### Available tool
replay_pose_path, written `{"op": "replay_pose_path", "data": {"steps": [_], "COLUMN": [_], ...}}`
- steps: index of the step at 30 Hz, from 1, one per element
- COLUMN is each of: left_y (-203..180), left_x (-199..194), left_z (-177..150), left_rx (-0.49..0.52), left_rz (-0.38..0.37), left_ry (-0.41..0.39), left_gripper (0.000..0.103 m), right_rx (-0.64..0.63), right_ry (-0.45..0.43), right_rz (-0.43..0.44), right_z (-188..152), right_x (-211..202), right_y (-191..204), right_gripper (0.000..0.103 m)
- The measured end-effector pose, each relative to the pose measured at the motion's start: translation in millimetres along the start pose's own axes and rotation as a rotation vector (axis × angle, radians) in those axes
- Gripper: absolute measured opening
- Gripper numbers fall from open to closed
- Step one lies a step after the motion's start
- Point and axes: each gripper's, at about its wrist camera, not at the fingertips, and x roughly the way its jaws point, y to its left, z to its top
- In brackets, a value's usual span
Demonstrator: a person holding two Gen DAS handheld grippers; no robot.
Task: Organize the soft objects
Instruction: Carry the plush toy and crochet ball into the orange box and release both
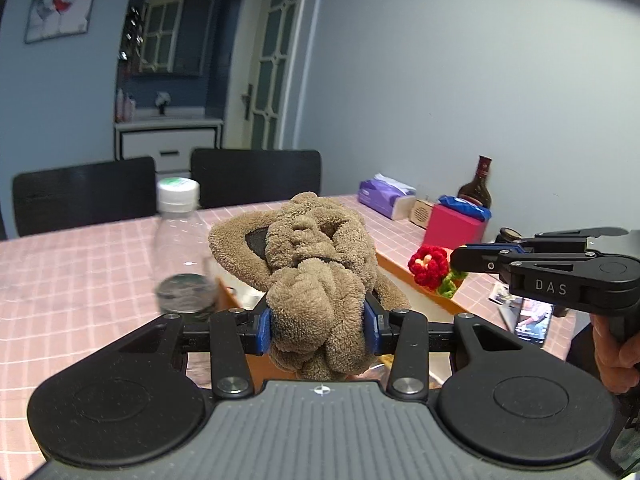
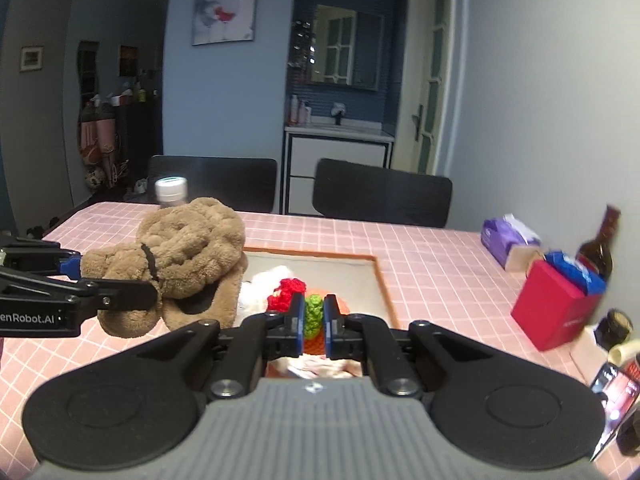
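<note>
Left gripper (image 1: 318, 326): its fingers (image 1: 263, 330) are about half open and press on both sides of the brown plush toy (image 1: 316, 248), which bulges out past them; the toy is held above the bench (image 1: 80, 264).
Right gripper (image 2: 312, 320): its fingers (image 2: 297, 320) are almost closed and pinch the green stem of the crochet flower (image 2: 298, 300); the red bloom hangs out at 11 o'clock from the tips.
Tray (image 2: 382, 280): a flat tray with an orange rim lies on the bench under both grippers; in the right wrist view something white and soft lies in it at 10 o'clock from the flower.
Other things: a clear bottle (image 1: 180, 248) stands at 9 o'clock from the plush toy; a tissue pack (image 1: 386, 198), a red box (image 1: 454, 226) and a dark bottle (image 1: 478, 184) stand at 2 o'clock, near the wall.
Step in hand: I judge that both soft things are being carried over the tray, each one in its own gripper.
Next move: each gripper should come lower over a free part of the tray and then open its fingers. The plush toy is bulky and may cover the white thing or roll to the rim, so it needs the wider free place.
</note>
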Motion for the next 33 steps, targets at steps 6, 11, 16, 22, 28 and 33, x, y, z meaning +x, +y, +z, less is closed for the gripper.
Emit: {"op": "replay_pose_path", "data": {"steps": [6, 11, 16, 22, 28, 33], "left_y": [-4.6, -14.1, -19.8, -39.2, -54.9, -51.9], "left_x": [32.4, 50.9, 63.5, 74.5, 84.1, 79.0], "left_z": [-7.6, -24.0, -31.1, -34.6, -41.6, -41.1], "left_rx": [-0.03, 0.035, 0.076, 0.198, 0.312, 0.295], "left_rz": [-0.065, -0.031, -0.009, 0.04, 0.043, 0.024], "left_ry": [0.157, 0.225, 0.244, 0.254, 0.293, 0.27], "left_gripper": [0.049, 0.049, 0.049, 0.051, 0.058, 0.067], "right_rx": [0.09, 0.121, 0.137, 0.135, 0.069, 0.037], "right_ry": [0.126, 0.252, 0.309, 0.351, 0.364, 0.368], "right_rz": [0.051, 0.089, 0.108, 0.119, 0.104, 0.107], "right_z": [-5.2, -25.9, -41.2, -48.3, -53.0, -54.6], "right_x": [26.4, 58.1, 76.1, 88.4, 90.6, 90.6], "right_y": [-42.3, -45.7, -43.5, -43.7, -35.4, -32.7], "right_gripper": [0.007, 0.007, 0.008, 0.01, 0.023, 0.027]}}
